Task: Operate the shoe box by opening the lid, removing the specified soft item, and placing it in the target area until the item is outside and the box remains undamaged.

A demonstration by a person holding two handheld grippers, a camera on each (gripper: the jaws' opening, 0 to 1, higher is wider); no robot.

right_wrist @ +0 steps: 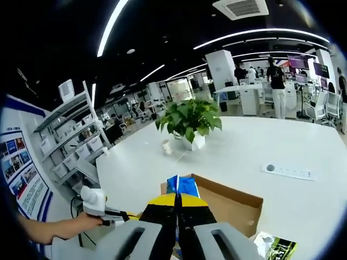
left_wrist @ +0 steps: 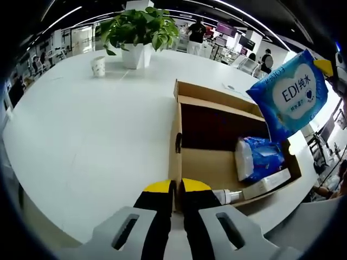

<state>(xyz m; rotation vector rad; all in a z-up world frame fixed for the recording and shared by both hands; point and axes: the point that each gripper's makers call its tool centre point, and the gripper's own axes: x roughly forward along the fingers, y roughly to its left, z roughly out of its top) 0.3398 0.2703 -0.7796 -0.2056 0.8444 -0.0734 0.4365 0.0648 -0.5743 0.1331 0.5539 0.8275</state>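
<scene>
Left tongs (left_wrist: pixel 175 187) clamp the brown cardboard shoe box (left_wrist: pixel 217 162) wall to steady it; right tongs (right_wrist: pixel 177 199) pinch the blue soft wipes pack (left_wrist: pixel 290 95), lifted clear at 2 o'clock.

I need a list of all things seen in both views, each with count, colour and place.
Box: one, brown cardboard, open, on table.
Wipes pack: one, blue, held above box by right claw.
Blue packet: one, blue and white, inside box.
Bottle: one, white, inside box by its near wall.
Plant: one, green in white pot, far side of table.
Cup: one, white, beside plant.
Table: one, white.
Socket strip: one, white, on table.
Shelves: white, left in right gripper view.
Left claw: black and yellow, shut on box wall.
Hand: one, holding left gripper.
</scene>
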